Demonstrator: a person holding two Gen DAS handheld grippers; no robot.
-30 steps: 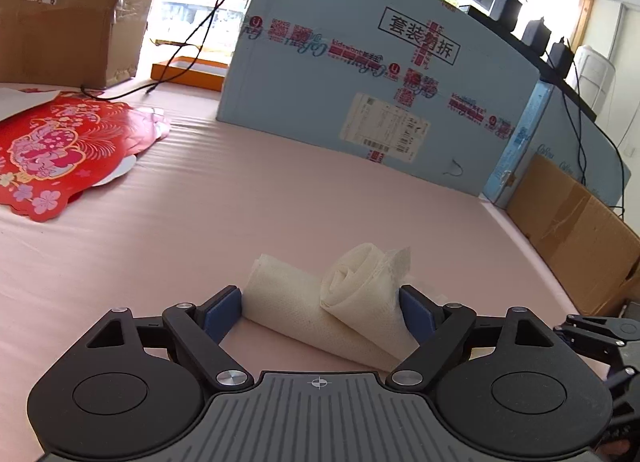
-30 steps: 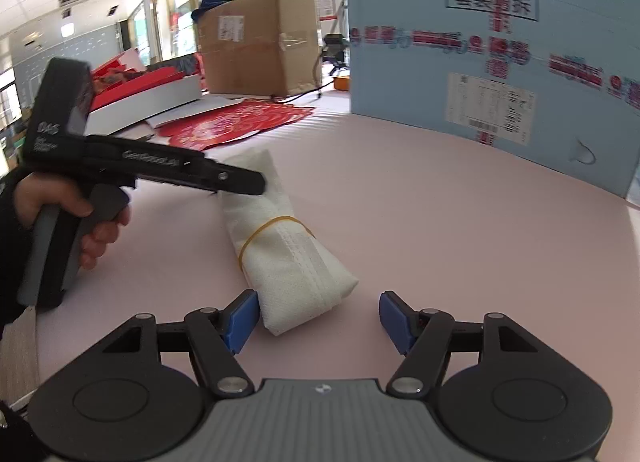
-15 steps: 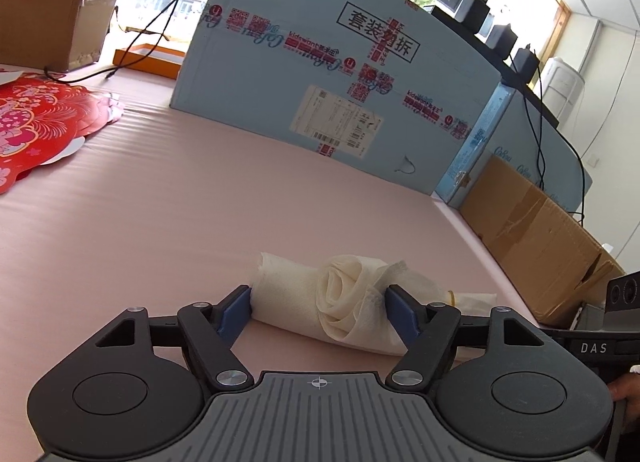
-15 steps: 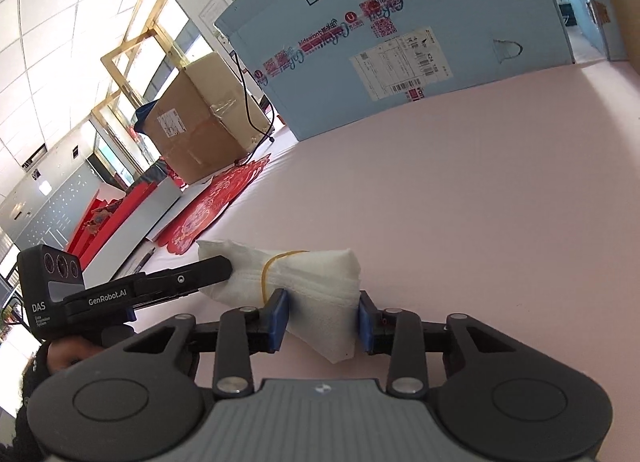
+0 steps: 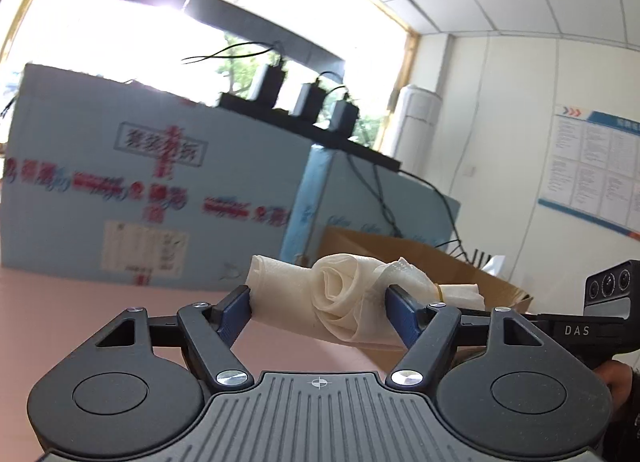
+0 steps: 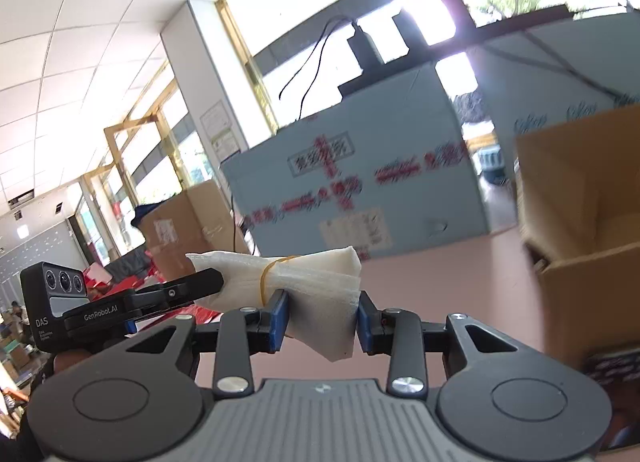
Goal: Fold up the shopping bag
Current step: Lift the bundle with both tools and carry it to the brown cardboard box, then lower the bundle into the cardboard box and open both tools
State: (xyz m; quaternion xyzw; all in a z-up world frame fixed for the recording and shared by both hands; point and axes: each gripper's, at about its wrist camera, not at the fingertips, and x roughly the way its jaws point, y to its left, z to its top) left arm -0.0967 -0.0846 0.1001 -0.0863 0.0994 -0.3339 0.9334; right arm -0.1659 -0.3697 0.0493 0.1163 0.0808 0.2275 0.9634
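Note:
The shopping bag [image 5: 320, 298] is a white rolled bundle tied with a yellow rubber band [image 6: 267, 280]. It is lifted clear of the pink table [image 5: 60, 302]. My left gripper [image 5: 318, 312] is shut on its rolled end. My right gripper [image 6: 320, 320] is shut on the flat folded end of the bag [image 6: 316, 282]. In the right wrist view the left gripper's finger [image 6: 180, 292] reaches the bag from the left. In the left wrist view the right gripper body [image 5: 600, 314] sits at the right edge.
A large light blue box [image 5: 140, 198] stands behind the table and shows in the right wrist view [image 6: 360, 186]. An open brown cardboard box [image 6: 580, 238] stands to the right, also in the left wrist view [image 5: 400, 258]. Red paper items [image 6: 160, 298] lie far left.
Both grippers have lifted the bag off the table and tilted upward, so ceiling and windows fill the views. The left gripper has closed onto the rolled end.

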